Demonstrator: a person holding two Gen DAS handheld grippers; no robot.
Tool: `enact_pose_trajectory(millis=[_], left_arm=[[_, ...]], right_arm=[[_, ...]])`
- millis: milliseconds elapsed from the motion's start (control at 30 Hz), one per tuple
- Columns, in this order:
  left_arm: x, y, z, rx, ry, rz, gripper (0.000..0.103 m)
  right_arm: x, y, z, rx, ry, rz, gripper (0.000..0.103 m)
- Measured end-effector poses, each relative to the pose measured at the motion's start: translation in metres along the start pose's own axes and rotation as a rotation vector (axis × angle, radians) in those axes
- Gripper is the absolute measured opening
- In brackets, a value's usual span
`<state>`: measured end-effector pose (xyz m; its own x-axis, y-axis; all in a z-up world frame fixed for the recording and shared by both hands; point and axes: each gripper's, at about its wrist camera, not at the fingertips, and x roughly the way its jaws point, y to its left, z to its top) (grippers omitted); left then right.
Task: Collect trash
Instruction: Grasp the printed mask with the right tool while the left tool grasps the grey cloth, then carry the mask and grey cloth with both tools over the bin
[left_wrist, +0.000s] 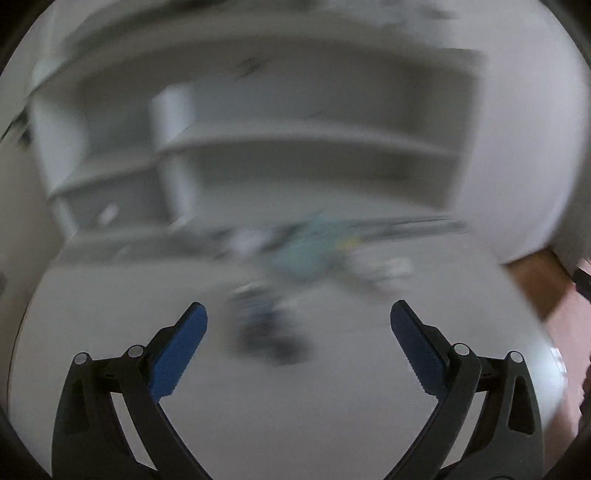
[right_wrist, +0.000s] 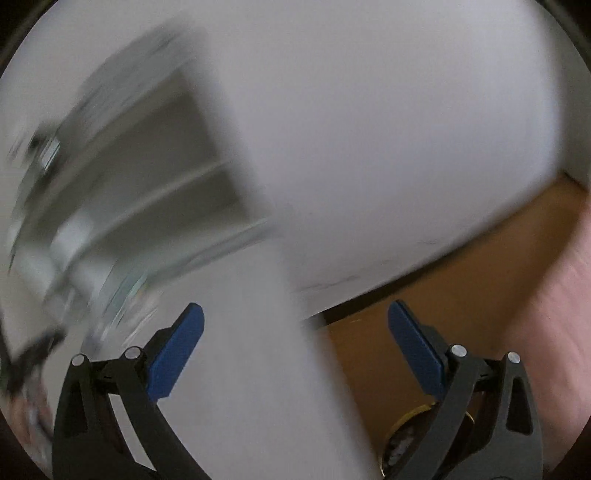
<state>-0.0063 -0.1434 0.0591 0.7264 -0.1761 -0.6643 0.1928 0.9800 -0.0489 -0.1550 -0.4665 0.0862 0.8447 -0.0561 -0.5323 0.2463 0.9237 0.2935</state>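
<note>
Both views are badly smeared, so read them loosely.

Your left gripper (left_wrist: 298, 314) has its blue pads (left_wrist: 177, 354) spread wide with nothing between them. It sits over a pale grey table (left_wrist: 110, 295). The trash (left_wrist: 269, 325) shows as a dark, bluish blur on the table, ahead of the fingertips and between their lines, slightly nearer the left finger, not touching either pad. Further back lies a second blurred heap (left_wrist: 314, 251), teal and white with a yellow fleck; what it consists of cannot be told. Behind the table stands a white shelf unit (left_wrist: 258, 147) with open compartments.

Your right gripper (right_wrist: 295, 314) is also spread wide and holds nothing. Its left finger (right_wrist: 173, 354) is over the pale table edge (right_wrist: 258, 369); its right finger (right_wrist: 417, 354) is over a brown floor (right_wrist: 443, 277). A round, gold-rimmed thing (right_wrist: 402, 439) sits low beside the right finger, partly hidden by it; its nature is unclear. A smeared clutter (right_wrist: 122, 295) lies far left, well apart from the pads.
</note>
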Motion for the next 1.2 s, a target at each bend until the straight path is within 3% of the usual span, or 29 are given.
enact_pose_trajectory(millis=[100,267,300,333,367,500,533,567,600,667,767,800,1067,1200], left_arm=[[0.017,0.025,-0.003,-0.001,0.071,-0.020,0.096],[0.038,0.024,-0.003,0.075,0.115,-0.055,0.094],[0.046,0.024,-0.005,0.084,0.127,-0.061,0.090],[0.051,0.026,-0.004,0.084,0.142,-0.073,0.076],[0.058,0.031,-0.002,0.078,0.160,-0.084,0.070],[0.069,0.038,-0.010,0.066,0.186,-0.106,0.069],[0.070,0.040,-0.010,0.064,0.186,-0.114,0.062],[0.071,0.041,-0.011,0.061,0.189,-0.126,0.043],[0.073,0.043,-0.011,0.053,0.200,-0.149,0.031],[0.072,0.045,-0.013,0.046,0.202,-0.169,0.022],[0.069,0.048,-0.016,0.046,0.190,-0.200,0.021],[0.067,0.049,-0.016,0.041,0.184,-0.212,0.020],[0.044,0.043,-0.012,0.039,0.125,-0.256,0.019],[0.035,0.038,-0.012,0.045,0.114,-0.261,0.019]], right_arm=[[0.049,0.078,-0.005,-0.201,0.117,0.077,0.096],[0.109,0.158,-0.001,-0.335,0.201,0.131,0.096],[0.115,0.163,0.000,-0.352,0.211,0.125,0.096],[0.123,0.172,-0.001,-0.369,0.226,0.128,0.096],[0.130,0.181,-0.001,-0.382,0.243,0.133,0.096],[0.162,0.206,-0.005,-0.453,0.293,0.125,0.096],[0.172,0.214,-0.005,-0.478,0.301,0.113,0.095],[0.179,0.219,-0.005,-0.493,0.307,0.104,0.091],[0.184,0.223,-0.006,-0.504,0.315,0.097,0.077],[0.196,0.229,-0.010,-0.508,0.340,0.081,0.048],[0.186,0.225,-0.011,-0.493,0.336,0.096,0.029],[0.181,0.224,-0.011,-0.488,0.326,0.098,0.027],[0.127,0.209,-0.001,-0.418,0.247,0.166,0.026],[0.114,0.202,-0.006,-0.415,0.250,0.171,0.026]])
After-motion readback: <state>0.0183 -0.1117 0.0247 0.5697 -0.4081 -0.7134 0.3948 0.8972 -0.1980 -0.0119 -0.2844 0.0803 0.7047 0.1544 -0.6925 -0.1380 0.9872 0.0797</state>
